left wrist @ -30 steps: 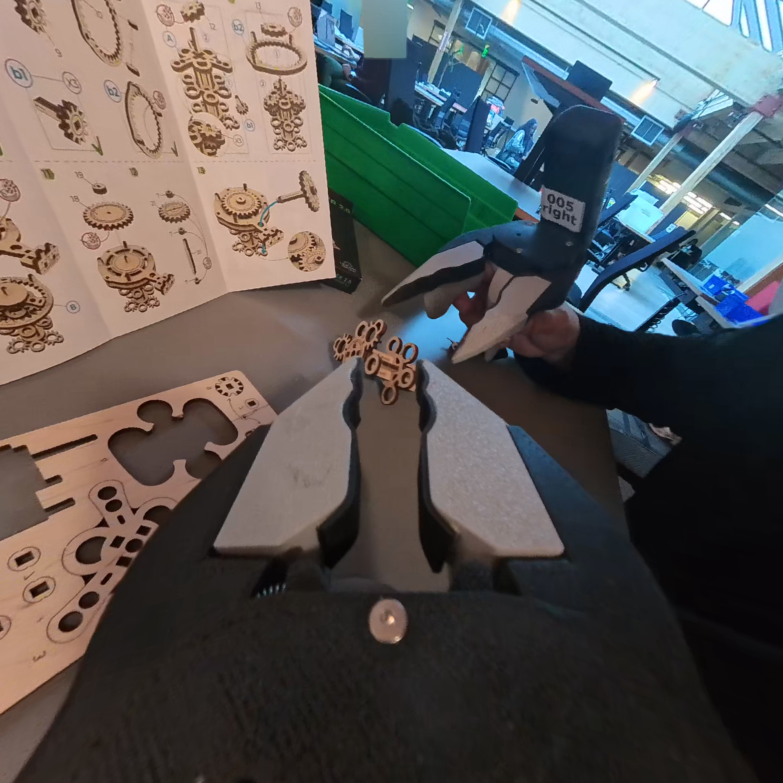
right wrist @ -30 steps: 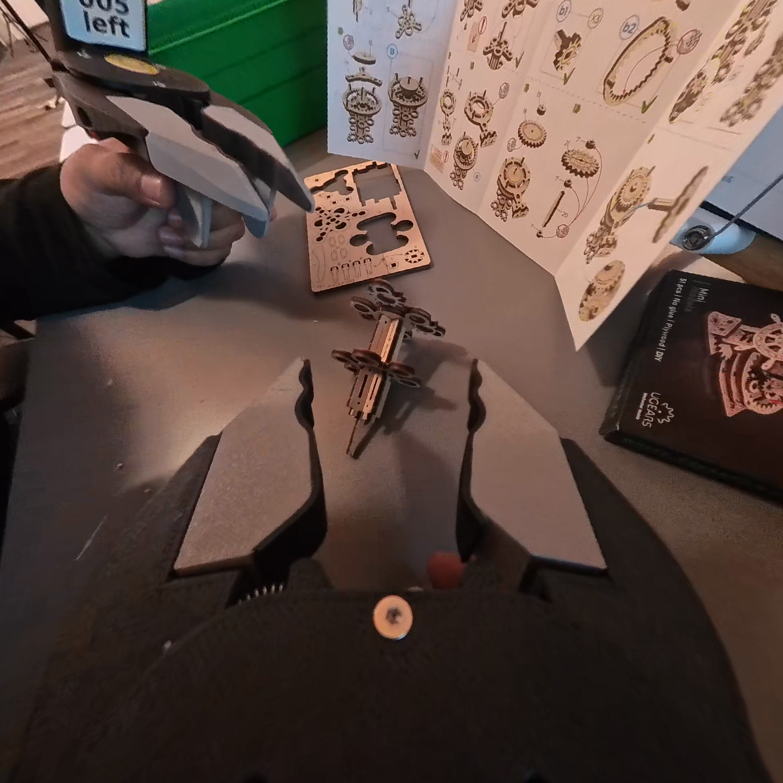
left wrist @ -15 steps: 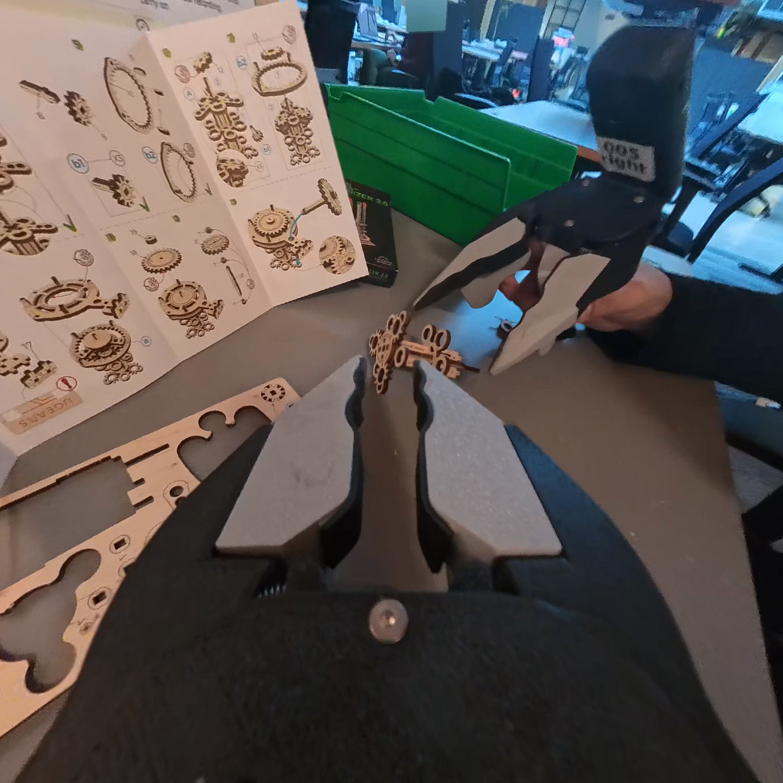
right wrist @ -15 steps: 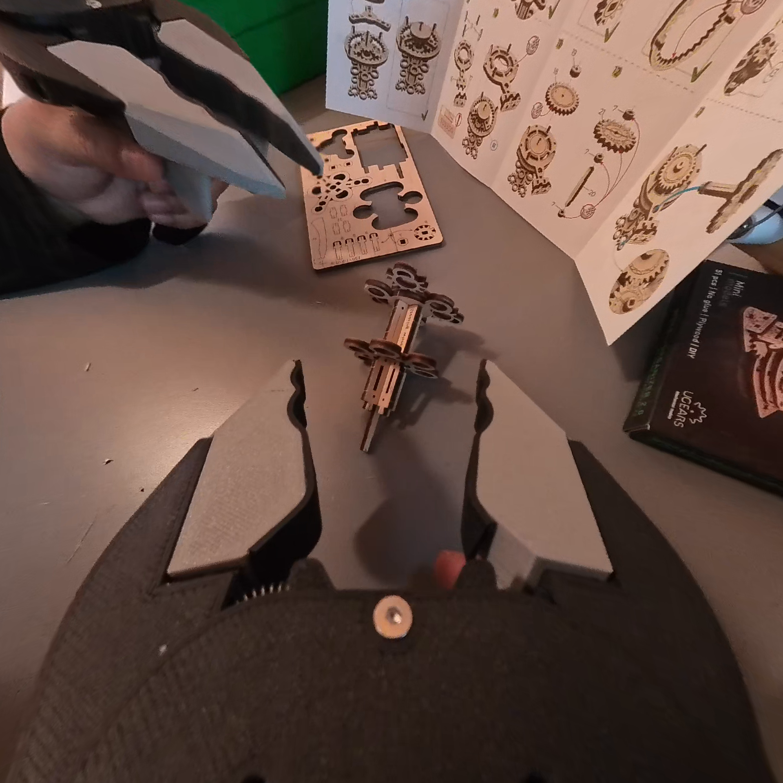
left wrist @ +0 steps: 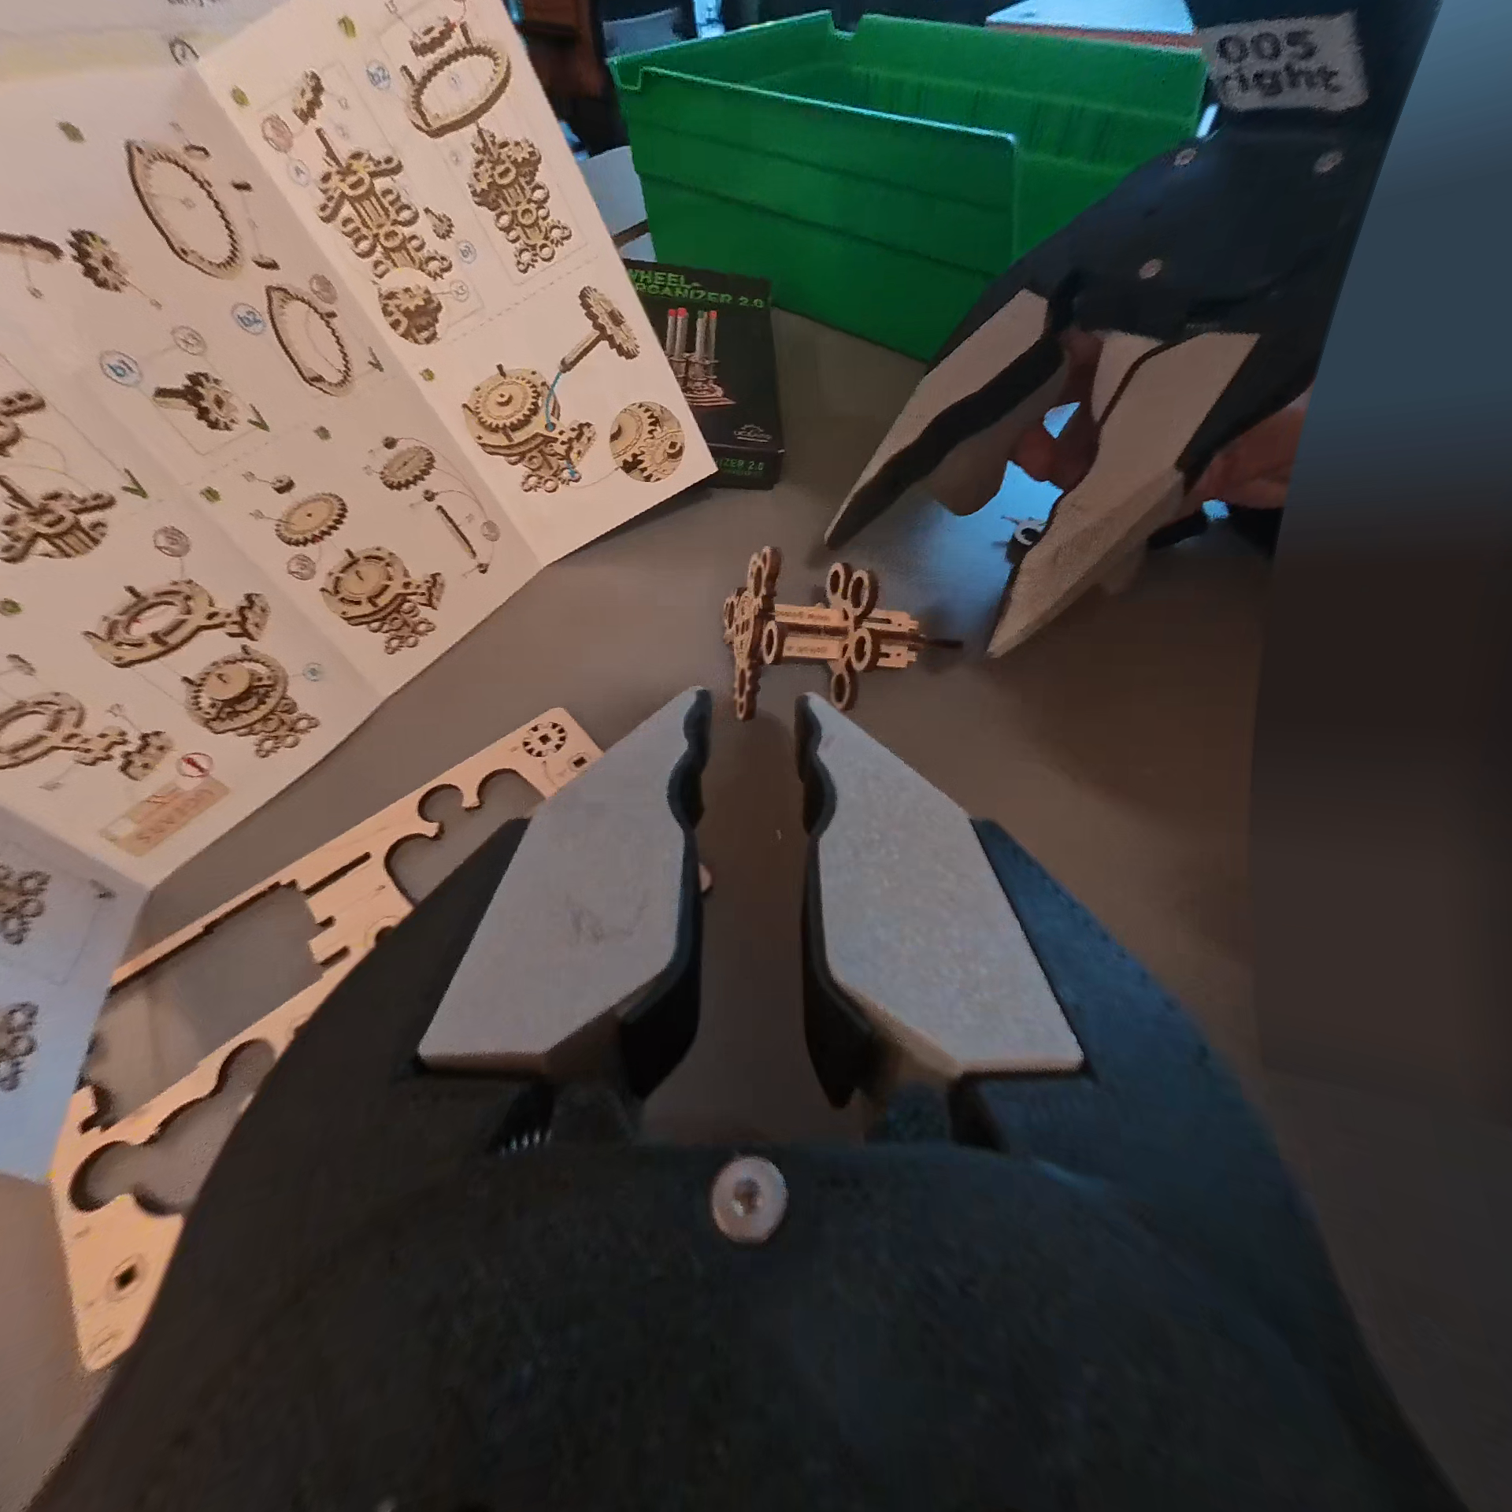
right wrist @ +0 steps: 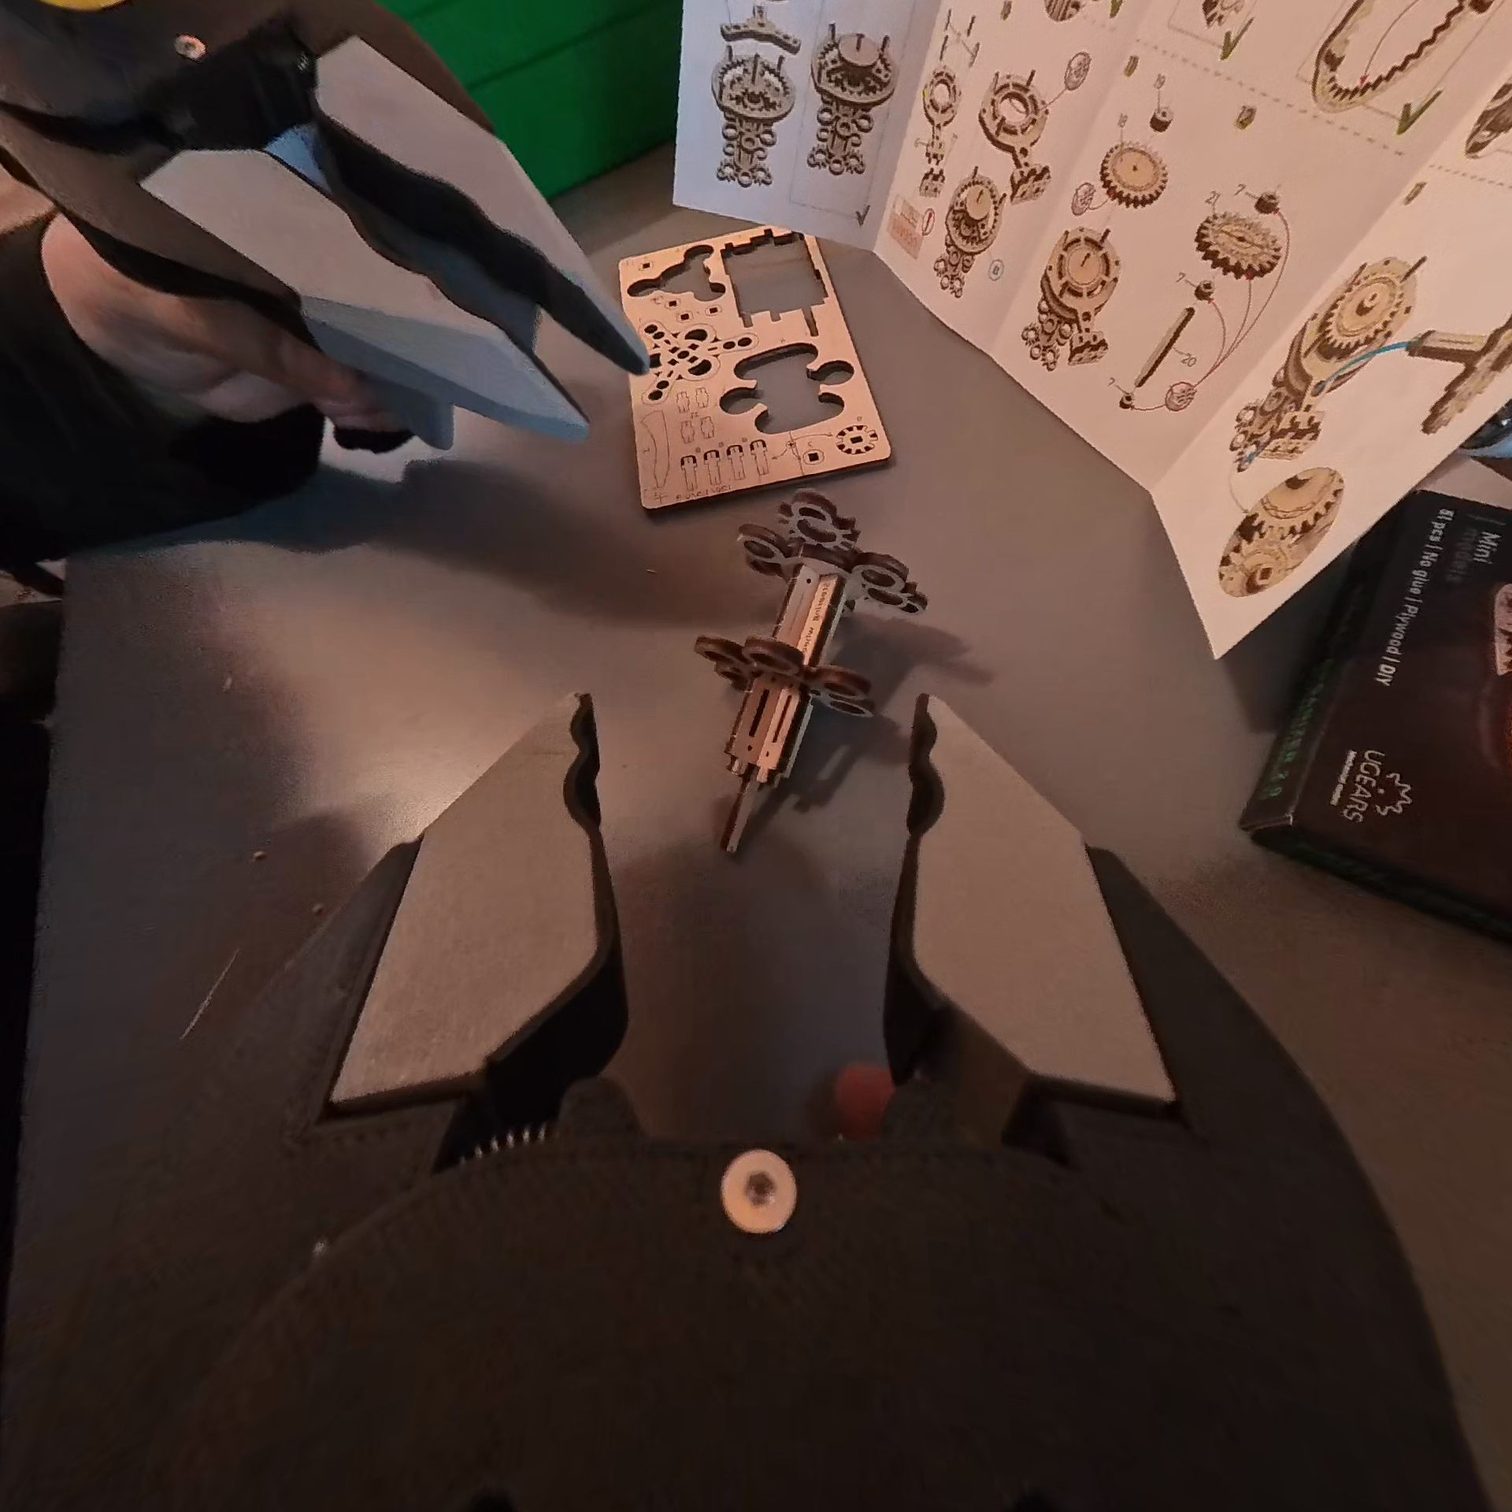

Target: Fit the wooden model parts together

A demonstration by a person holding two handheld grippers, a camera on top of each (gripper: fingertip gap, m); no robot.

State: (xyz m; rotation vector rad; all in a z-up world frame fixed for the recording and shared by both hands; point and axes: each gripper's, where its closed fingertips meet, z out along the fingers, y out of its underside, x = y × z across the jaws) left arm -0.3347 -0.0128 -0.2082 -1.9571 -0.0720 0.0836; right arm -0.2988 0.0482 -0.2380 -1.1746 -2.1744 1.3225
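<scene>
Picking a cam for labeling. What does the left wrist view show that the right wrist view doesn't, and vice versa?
Left wrist only: the green bin's open top and a small wooden piece behind the right gripper.

Right wrist only: the whole parts sheet, unblocked, and the box's broad face.

Both: the wooden assembly lying free on the grey table, the instruction sheet, and both grippers, left gripper included, open and empty.

Open grey tabletop (right wrist: 344,654) on the near sides, clutter on the far side.

Bare surface all around the small assembled wooden model piece (right wrist: 806,646), with clear lanes to it from the parted right tongs (right wrist: 749,749) and the narrowly parted left tongs (left wrist: 751,720). Hemmed in beyond by the flat punched-out plywood sheet (right wrist: 753,368), the standing folded white instruction leaflet (right wrist: 1145,245), the black cardboard box (right wrist: 1399,720) and the green plastic bin (left wrist: 859,164).
</scene>
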